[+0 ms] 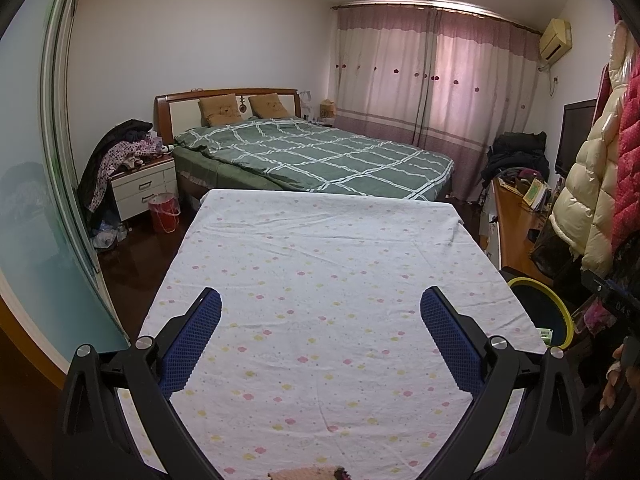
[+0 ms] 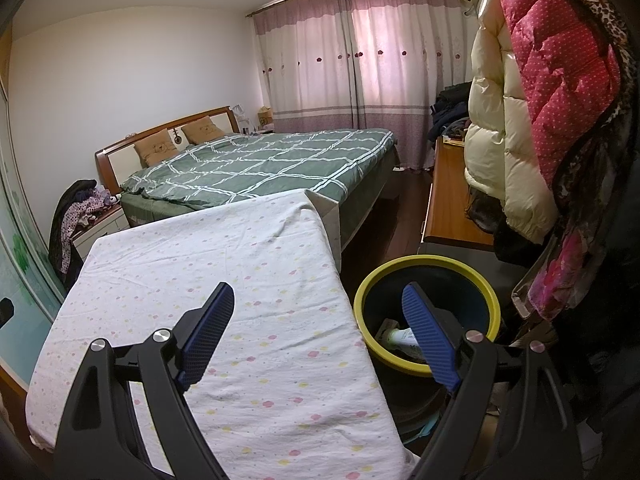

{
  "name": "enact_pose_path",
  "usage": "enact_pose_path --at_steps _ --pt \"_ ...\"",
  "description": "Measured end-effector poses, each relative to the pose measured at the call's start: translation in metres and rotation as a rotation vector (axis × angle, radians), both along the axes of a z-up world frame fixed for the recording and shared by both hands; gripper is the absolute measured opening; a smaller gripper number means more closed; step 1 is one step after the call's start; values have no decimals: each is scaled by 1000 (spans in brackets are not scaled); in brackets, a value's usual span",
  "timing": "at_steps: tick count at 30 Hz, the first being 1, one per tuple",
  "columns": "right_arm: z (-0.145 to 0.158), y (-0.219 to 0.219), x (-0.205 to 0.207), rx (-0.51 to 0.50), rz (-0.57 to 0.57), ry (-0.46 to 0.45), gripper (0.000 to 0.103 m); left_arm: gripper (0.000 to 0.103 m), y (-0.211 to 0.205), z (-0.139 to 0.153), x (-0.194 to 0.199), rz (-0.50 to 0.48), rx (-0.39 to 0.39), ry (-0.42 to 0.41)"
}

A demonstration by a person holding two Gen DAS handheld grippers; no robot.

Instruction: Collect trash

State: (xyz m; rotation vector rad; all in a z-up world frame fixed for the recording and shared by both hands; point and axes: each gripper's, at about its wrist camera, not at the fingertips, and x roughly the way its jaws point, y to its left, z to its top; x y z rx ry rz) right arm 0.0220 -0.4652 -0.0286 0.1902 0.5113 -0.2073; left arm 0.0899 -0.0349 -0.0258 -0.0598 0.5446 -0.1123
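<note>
A round trash bin [image 2: 427, 316] with a yellow rim and dark inside stands on the floor just beside the right edge of the bench [image 2: 224, 264], which is draped in a white flowered cloth. In the bin lies a pale tube [image 2: 400, 336] with green print. Both the left gripper [image 1: 320, 312] and right gripper [image 2: 318, 308] hold their blue fingers wide apart, gripping nothing.
</note>
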Motion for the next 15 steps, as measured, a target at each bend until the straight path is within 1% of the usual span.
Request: enact_pose_path --at_steps 5,8,9,11,13,14,15 --pt "-2 0 2 -1 3 4 82 98 -2 -2 4 -4 2 4" --pt "-1 2 7 -9 13 9 82 98 0 -6 16 -19 -25 45" --pt "-1 3 11 -7 27 12 83 98 4 -11 28 -21 -35 81" --pt "0 5 20 5 62 20 87 98 7 -18 44 -12 -25 107" --pt "-2 8 40 30 100 25 94 98 9 -28 71 9 13 129" --pt "-4 10 48 40 112 27 95 98 11 -33 84 20 20 140" --pt "-10 13 66 52 131 39 96 98 15 -39 101 31 22 157"
